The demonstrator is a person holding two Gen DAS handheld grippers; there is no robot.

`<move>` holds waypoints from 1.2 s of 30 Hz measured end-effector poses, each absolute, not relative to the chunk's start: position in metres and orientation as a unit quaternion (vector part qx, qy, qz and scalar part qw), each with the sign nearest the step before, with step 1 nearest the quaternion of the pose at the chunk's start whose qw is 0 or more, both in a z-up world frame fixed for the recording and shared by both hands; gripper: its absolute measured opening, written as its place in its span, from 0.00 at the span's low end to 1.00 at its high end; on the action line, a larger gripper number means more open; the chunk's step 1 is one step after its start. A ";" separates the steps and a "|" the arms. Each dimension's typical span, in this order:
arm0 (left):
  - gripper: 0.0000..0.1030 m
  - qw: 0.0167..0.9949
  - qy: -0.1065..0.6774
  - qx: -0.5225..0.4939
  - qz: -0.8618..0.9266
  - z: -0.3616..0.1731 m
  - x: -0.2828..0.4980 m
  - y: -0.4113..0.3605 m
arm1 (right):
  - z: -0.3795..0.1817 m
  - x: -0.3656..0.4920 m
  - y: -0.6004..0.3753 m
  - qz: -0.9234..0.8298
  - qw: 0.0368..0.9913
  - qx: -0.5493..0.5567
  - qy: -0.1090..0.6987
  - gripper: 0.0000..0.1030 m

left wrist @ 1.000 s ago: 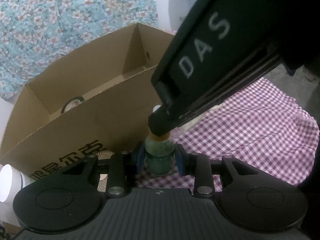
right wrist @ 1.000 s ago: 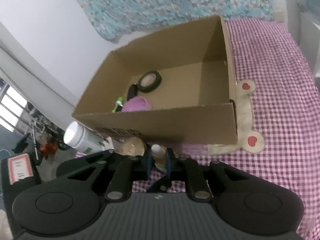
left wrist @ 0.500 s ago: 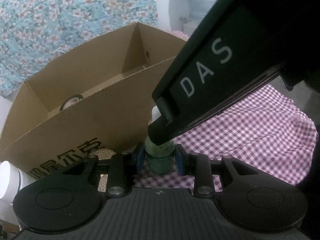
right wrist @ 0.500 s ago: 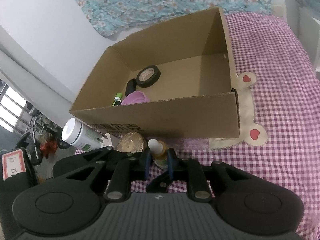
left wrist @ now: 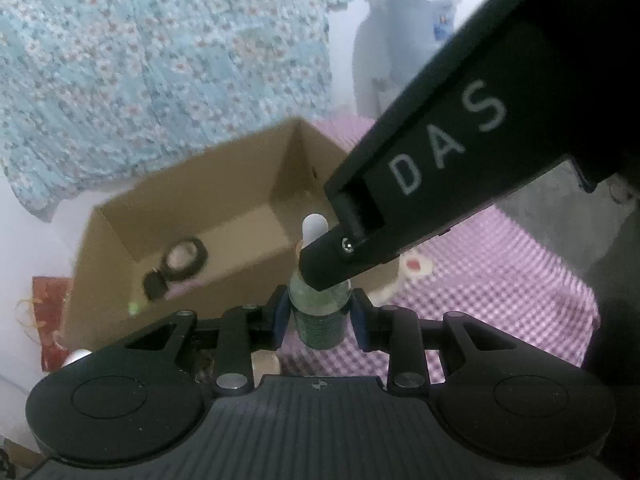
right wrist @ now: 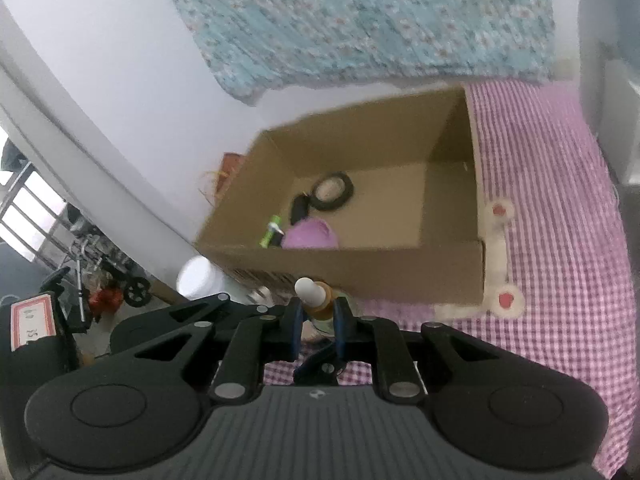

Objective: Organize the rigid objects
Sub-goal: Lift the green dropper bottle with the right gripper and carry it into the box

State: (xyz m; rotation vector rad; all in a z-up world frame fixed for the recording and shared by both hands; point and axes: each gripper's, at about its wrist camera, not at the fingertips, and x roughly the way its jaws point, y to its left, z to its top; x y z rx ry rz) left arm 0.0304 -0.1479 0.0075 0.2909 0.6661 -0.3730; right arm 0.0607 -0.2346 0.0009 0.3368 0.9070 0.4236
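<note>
A green glass dropper bottle (left wrist: 320, 312) with a white bulb top is held by both grippers. My left gripper (left wrist: 320, 316) is shut on its body. My right gripper (right wrist: 316, 316) is shut on its amber neck (right wrist: 320, 306), and its black finger crosses the left wrist view (left wrist: 420, 200). The bottle is lifted above the near wall of an open cardboard box (right wrist: 400, 268), also seen in the left wrist view (left wrist: 120, 272). The box holds a black tape roll (right wrist: 332, 190), a purple lid (right wrist: 310, 234), a green pen (right wrist: 272, 232) and a small black item (right wrist: 300, 208).
The box sits on a purple checked cloth (right wrist: 560, 240). A white-capped bottle (right wrist: 196, 278) lies left of the box front. A cream mat with red hearts (right wrist: 500, 256) lies at the box's right corner. A floral curtain (right wrist: 360, 20) hangs behind.
Both grippers have risen with the dropper bottle, from table level in front of the box to above its near wall. The box inside now shows in the left wrist view.
</note>
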 end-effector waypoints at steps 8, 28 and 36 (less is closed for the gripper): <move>0.30 0.929 0.314 0.103 -0.166 0.058 0.066 -0.139 | 0.055 0.086 -0.234 0.230 0.877 0.137 0.399 0.14; 0.30 0.888 0.449 -0.012 -0.096 0.025 0.244 -0.108 | -0.002 0.292 -0.245 0.276 0.821 0.182 0.465 0.03; 0.30 0.874 0.479 -0.025 -0.070 0.000 0.281 -0.103 | -0.042 0.333 -0.238 0.278 0.805 0.194 0.487 0.03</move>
